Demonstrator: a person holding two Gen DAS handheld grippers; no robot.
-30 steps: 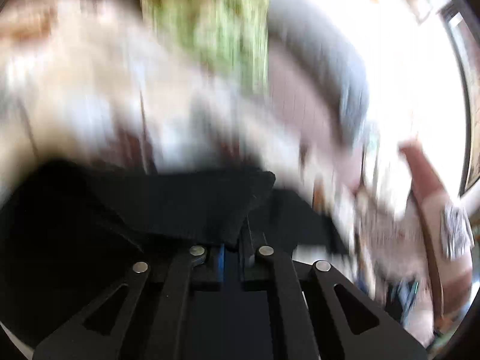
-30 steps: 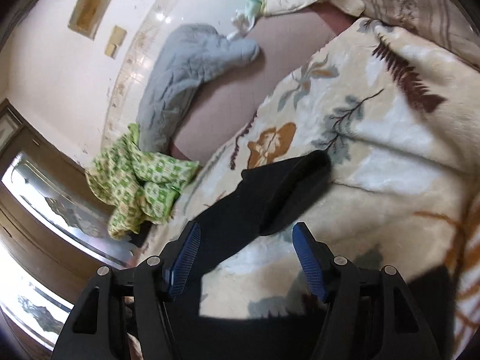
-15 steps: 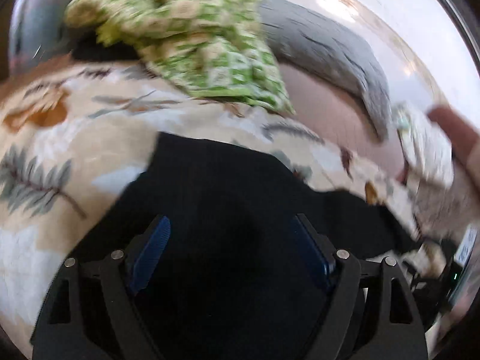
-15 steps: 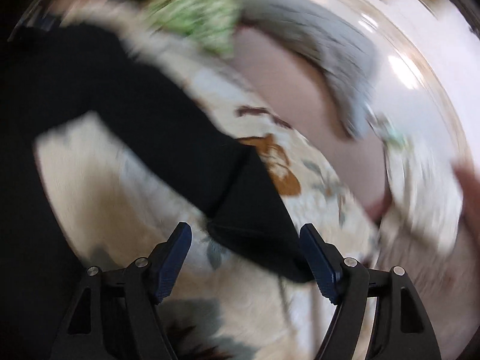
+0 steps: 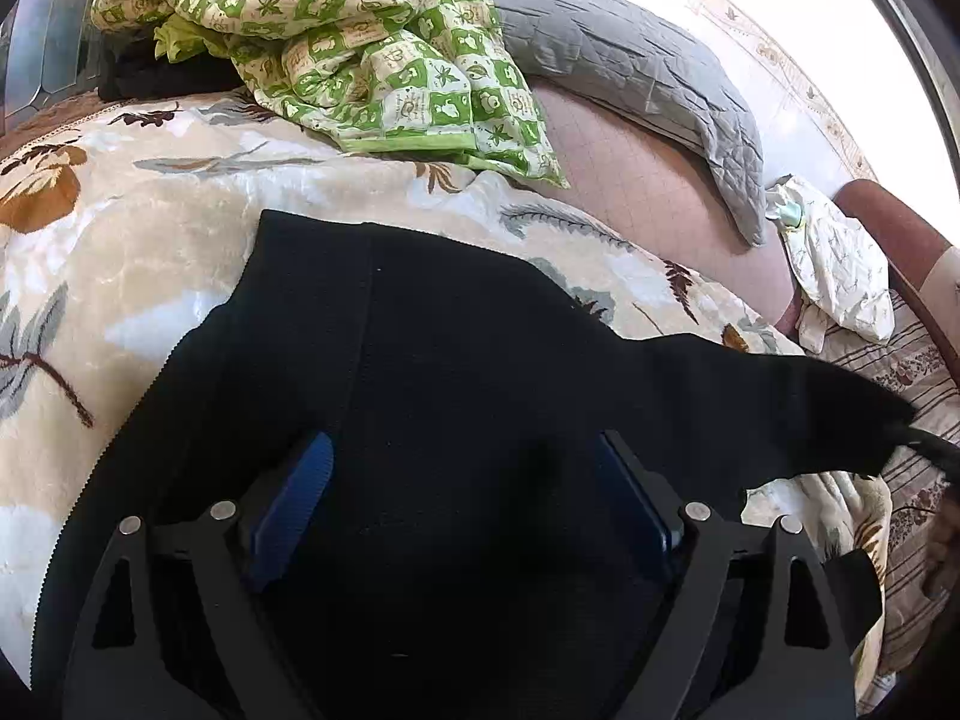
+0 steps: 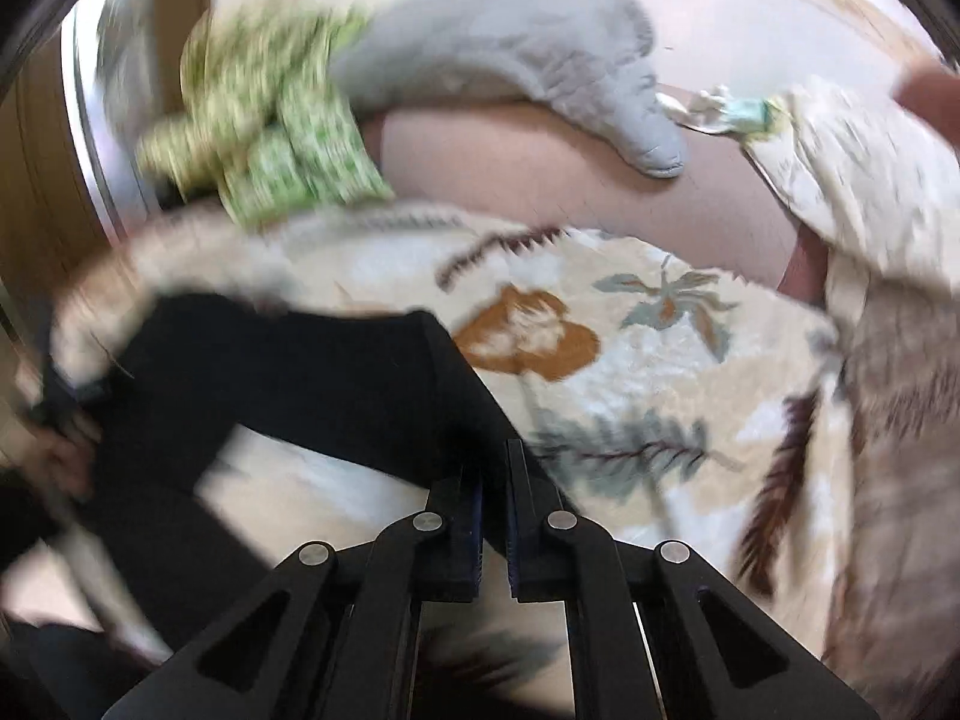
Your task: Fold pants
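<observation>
**Pants lay across both grippers, long axis running left to right**

You had the black pants (image 5: 456, 360) spread on the leaf-print blanket (image 5: 150, 252) covering the bed. In the left wrist view the wide upper part of the garment sat directly under and ahead of your left gripper (image 5: 462, 498), and a leg tapered away to the right edge of that view, ending in a pulled-up point. That put the long axis across your body, not away from it.

Left gripper: jaws were opening, blue pads standing wide apart above the cloth. Dark fabric filled the gap between them, but neither pad pressed on it, so nothing was held on that side.

Right gripper (image 6: 493, 516): jaws were closed together, with the black leg (image 6: 336, 378) running down to the pads. The view was motion-blurred; my reading was that the pads pinched the leg end, which fits the taut point seen from the left side.

Judgement: your right hand was the one on the far, narrow end; your left was nearest the waist. A fold along this axis would call for the right end to travel toward the left.

Off to the far side: green checked quilt (image 5: 372, 42), grey pillow (image 5: 630, 66), not touching the pants.
</observation>
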